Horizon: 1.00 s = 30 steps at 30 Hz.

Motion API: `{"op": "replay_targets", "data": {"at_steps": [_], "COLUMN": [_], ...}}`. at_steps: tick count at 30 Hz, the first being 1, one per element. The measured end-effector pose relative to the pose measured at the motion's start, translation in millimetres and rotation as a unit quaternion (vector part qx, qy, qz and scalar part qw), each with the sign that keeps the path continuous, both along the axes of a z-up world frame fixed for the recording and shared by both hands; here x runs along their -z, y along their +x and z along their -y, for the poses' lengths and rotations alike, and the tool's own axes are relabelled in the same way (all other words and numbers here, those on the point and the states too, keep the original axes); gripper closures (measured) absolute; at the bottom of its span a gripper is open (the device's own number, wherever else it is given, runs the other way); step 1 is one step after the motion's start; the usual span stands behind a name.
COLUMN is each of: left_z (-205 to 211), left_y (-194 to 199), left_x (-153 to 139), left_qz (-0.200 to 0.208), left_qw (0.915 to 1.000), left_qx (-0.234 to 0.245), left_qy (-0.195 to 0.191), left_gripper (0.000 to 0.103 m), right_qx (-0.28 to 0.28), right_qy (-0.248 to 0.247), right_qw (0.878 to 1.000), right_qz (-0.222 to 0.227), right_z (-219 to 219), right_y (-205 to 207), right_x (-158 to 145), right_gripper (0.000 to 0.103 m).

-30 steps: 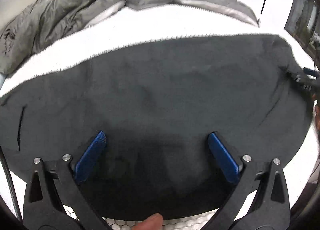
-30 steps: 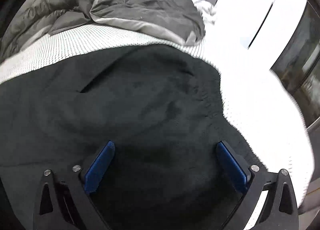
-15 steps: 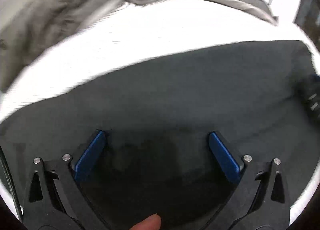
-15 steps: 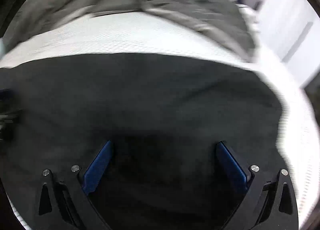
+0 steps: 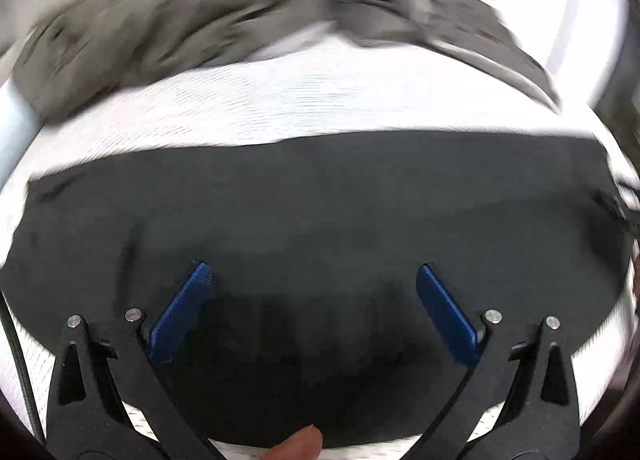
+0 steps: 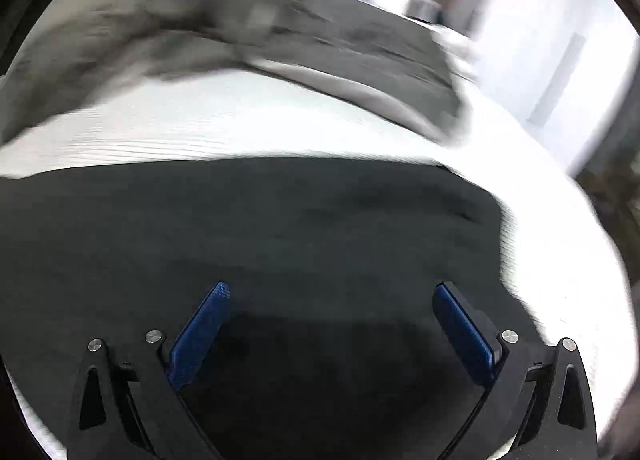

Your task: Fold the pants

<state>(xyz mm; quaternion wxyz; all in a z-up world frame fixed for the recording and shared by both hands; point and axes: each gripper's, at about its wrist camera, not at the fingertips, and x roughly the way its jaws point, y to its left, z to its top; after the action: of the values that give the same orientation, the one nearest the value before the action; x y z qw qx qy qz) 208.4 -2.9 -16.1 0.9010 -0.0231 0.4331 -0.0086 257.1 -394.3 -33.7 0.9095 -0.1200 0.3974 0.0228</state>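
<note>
Left tool (image 5: 312, 280): wide open, blue pads (image 5: 180, 316) splayed apart, gripping nothing. Beneath and ahead of it, black pants (image 5: 320, 211) spread flat across a white textured bed cover (image 5: 280, 107), filling the lower half of the view. Far edge of the pants running roughly straight from left to right, with bare white cover beyond it. Further back, a crumpled grey jacket (image 5: 192, 19) lying along the far side of the bed (badly blurred, details unreadable). At the bottom edge, between the tool's black arms, a fingertip (image 5: 296, 446) poking into view. At the far right edge of the pants, a dark blurred shape, not clear enough to identify.

Right tool (image 6: 332, 300): likewise wide open, blue pads (image 6: 200, 332) well apart, nothing held. Same black pants (image 6: 260, 227) under it, covering the lower left and centre; right edge of the cloth curving down toward the right pad, with white bed cover (image 6: 560, 260) exposed beside it. Grey jacket (image 6: 240, 19) again heaped behind, well apart from the pants, a strip of white cover between them. Pale wall (image 6: 540, 39) on the right, blurred.
</note>
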Motion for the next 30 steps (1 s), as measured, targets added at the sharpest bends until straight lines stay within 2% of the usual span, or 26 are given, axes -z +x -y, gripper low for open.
{"op": "replay_targets", "data": {"at_steps": [2, 3, 4, 5, 7, 8, 12, 14, 15, 18, 20, 22, 24, 28, 30], "left_z": [21, 33, 32, 26, 16, 1, -54, -76, -80, -77, -73, -65, -60, -58, -65], "left_y": [1, 0, 1, 0, 2, -3, -18, -27, -34, -40, -36, -32, -31, -20, -11], "left_x": [11, 21, 25, 26, 28, 26, 31, 26, 22, 20, 25, 27, 24, 7, -4], "left_qz": [-0.018, -0.035, -0.041, -0.041, -0.042, -0.038, -0.044, -0.029, -0.02, -0.013, -0.023, -0.028, -0.024, 0.012, 0.033], "left_qw": [0.9987, 0.9971, 0.9963, 0.9967, 0.9975, 0.9977, 0.9967, 0.9988, 0.9994, 0.9996, 0.9987, 0.9973, 0.9971, 0.9986, 0.9978], "left_qx": [0.045, 0.054, 0.052, 0.05, 0.04, 0.021, -0.045, -0.036, -0.026, -0.015, -0.013, -0.017, -0.022, -0.021, -0.039], "left_qy": [0.014, 0.041, 0.054, 0.05, 0.042, 0.051, 0.052, 0.013, 0.008, 0.019, 0.043, 0.065, 0.068, 0.047, 0.041], "left_gripper": [0.001, 0.001, 0.0, 0.0, 0.0, 0.0, 0.001, 0.002, 0.002, 0.002, 0.001, 0.001, 0.001, 0.001, 0.001], "right_qx": [-0.071, -0.1, -0.125, -0.14, -0.153, -0.157, -0.102, -0.059, -0.02, 0.065, 0.116, 0.117, 0.115, 0.057, 0.023], "right_qy": [0.015, 0.015, 0.004, -0.018, -0.066, -0.066, -0.067, -0.055, -0.072, -0.099, -0.084, -0.062, -0.077, -0.046, -0.025], "right_qw": [0.997, 0.995, 0.992, 0.989, 0.984, 0.984, 0.991, 0.995, 0.996, 0.992, 0.989, 0.991, 0.99, 0.997, 0.999], "right_qz": [-0.014, -0.024, -0.037, -0.049, -0.058, -0.056, -0.059, -0.063, -0.057, -0.04, -0.031, -0.034, -0.025, 0.002, 0.002], "right_z": [-41, -59, -75, -91, -101, -95, -48, -16, 5, 55, 80, 84, 77, 37, 14], "right_y": [-4, -5, -6, -9, -8, -8, -3, 3, 6, 8, 11, 14, 14, -3, 0], "right_x": [4, 9, 18, 29, 47, 49, 41, 40, 39, 33, 33, 33, 26, 5, 1], "right_gripper": [0.0, 0.0, 0.0, 0.0, 0.0, 0.0, 0.0, 0.0, 0.0, 0.0, 0.0, 0.0, 0.0, 0.0, 0.0]}}
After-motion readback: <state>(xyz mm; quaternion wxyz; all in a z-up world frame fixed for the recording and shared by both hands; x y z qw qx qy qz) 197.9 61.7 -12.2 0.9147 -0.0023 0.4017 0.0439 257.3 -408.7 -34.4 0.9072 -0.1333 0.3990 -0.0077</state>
